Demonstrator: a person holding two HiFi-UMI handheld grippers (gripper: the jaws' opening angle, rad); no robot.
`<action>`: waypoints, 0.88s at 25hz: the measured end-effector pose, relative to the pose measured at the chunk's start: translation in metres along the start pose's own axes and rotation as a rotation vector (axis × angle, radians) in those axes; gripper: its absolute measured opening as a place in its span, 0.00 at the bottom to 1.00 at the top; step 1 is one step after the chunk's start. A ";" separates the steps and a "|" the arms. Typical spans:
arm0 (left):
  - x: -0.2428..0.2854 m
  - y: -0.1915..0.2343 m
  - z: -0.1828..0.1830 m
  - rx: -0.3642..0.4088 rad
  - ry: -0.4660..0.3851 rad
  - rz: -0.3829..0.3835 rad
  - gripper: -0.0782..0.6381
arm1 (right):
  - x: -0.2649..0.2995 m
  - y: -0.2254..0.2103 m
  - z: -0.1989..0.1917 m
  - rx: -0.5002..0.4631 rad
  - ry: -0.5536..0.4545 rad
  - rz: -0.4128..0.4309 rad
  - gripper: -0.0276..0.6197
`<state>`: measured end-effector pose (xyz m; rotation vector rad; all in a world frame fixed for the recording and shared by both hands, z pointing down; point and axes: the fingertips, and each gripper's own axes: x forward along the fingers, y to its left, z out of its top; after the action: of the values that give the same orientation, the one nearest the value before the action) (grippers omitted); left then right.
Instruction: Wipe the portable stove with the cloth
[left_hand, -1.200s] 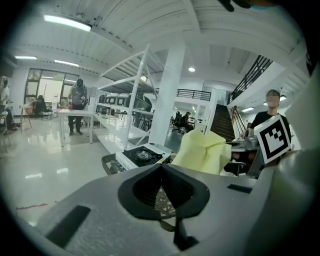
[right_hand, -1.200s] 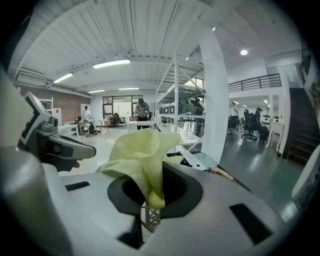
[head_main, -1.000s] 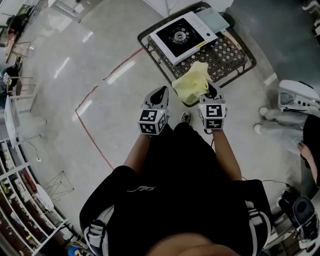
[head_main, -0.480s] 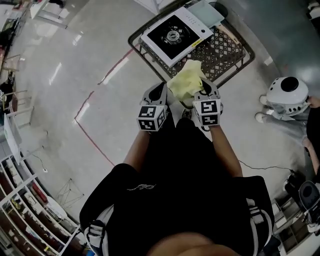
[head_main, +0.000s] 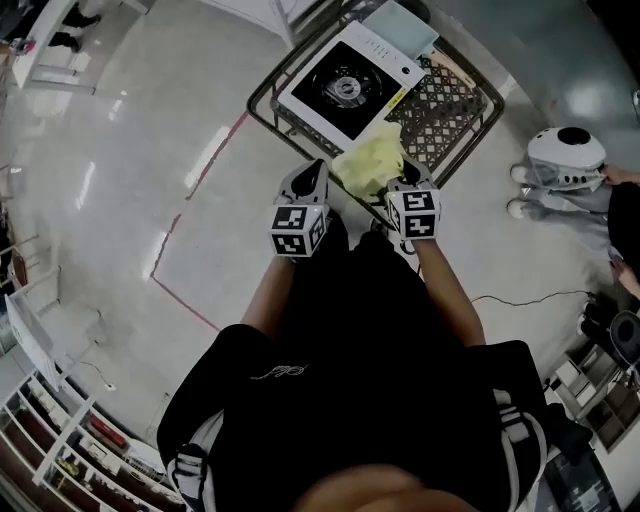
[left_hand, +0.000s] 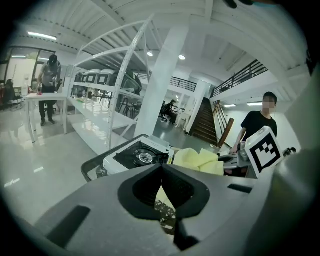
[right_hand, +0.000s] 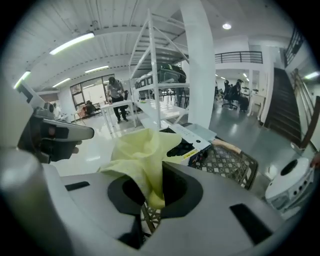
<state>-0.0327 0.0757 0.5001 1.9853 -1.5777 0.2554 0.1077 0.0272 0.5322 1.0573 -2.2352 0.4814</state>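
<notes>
A white portable stove (head_main: 347, 82) with a black top and a round burner sits on a low metal lattice table (head_main: 450, 98) ahead of me. It shows in the left gripper view as the stove (left_hand: 141, 156) and in the right gripper view as the stove (right_hand: 189, 141). My right gripper (head_main: 404, 185) is shut on a pale yellow cloth (head_main: 371, 165), which stands up from the jaws as a crumpled bunch (right_hand: 141, 156). My left gripper (head_main: 311, 181) is shut and holds nothing; it hangs just left of the cloth (left_hand: 199, 161), short of the table's near edge.
A flat pale blue-green box (head_main: 398, 23) lies beyond the stove on the table. A round white appliance (head_main: 567, 152) sits on the floor to the right beside someone's white shoes (head_main: 532, 192). Red tape lines (head_main: 190, 215) mark the glossy floor at left. White shelving (left_hand: 112, 95) stands beyond.
Both grippers have moved forward toward the stove table, with the cloth carried along in the right one. The stove and table now sit closer to the grippers in the head view.
</notes>
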 end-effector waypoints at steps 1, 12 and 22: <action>0.002 0.010 0.002 0.010 0.012 -0.016 0.13 | 0.008 0.002 -0.003 0.022 0.018 -0.018 0.08; 0.036 0.056 -0.006 0.046 0.125 -0.124 0.13 | 0.076 -0.005 -0.043 0.334 0.167 -0.151 0.08; 0.059 0.063 -0.009 0.058 0.204 -0.116 0.13 | 0.106 -0.019 -0.053 0.614 0.140 -0.127 0.10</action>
<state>-0.0737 0.0240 0.5563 2.0160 -1.3366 0.4468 0.0901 -0.0155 0.6434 1.4006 -1.9186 1.1929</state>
